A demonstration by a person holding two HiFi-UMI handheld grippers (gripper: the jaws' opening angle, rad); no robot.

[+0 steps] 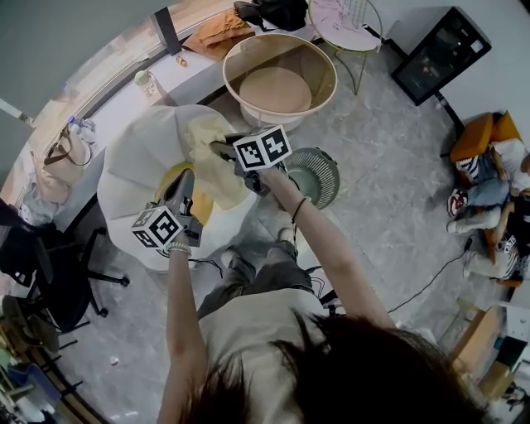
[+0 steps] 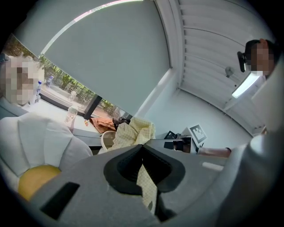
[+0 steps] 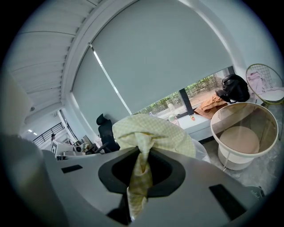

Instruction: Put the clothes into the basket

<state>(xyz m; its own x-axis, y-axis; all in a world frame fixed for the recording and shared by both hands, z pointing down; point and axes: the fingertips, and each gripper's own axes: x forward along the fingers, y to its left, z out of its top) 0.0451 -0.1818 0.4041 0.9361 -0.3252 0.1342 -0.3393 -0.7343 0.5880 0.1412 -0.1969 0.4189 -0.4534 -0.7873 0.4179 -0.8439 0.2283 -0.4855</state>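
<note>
A pale yellow checked garment [image 1: 212, 162] hangs between my two grippers, above a white shell-shaped chair [image 1: 132, 157]. My left gripper [image 1: 184, 180] is shut on one part of it; in the left gripper view [image 2: 142, 147] a strip of the cloth [image 2: 147, 187] runs down through the closed jaws. My right gripper [image 1: 222, 151] is shut on another part; in the right gripper view [image 3: 142, 151] the cloth [image 3: 153, 132] bunches over the jaws. The round basket [image 1: 319, 56] stands beyond the chair, seemingly with nothing in it, and shows at the right of the right gripper view [image 3: 217, 128].
A yellow cushion [image 1: 201, 209] lies on the chair. A round fan [image 1: 316, 175] stands on the floor by my right arm. Orange cloth [image 1: 217, 31] lies on the sill, a wire side table [image 1: 344, 25] beside the basket. A black office chair [image 1: 50, 273] stands left; people sit at right [image 1: 489, 190].
</note>
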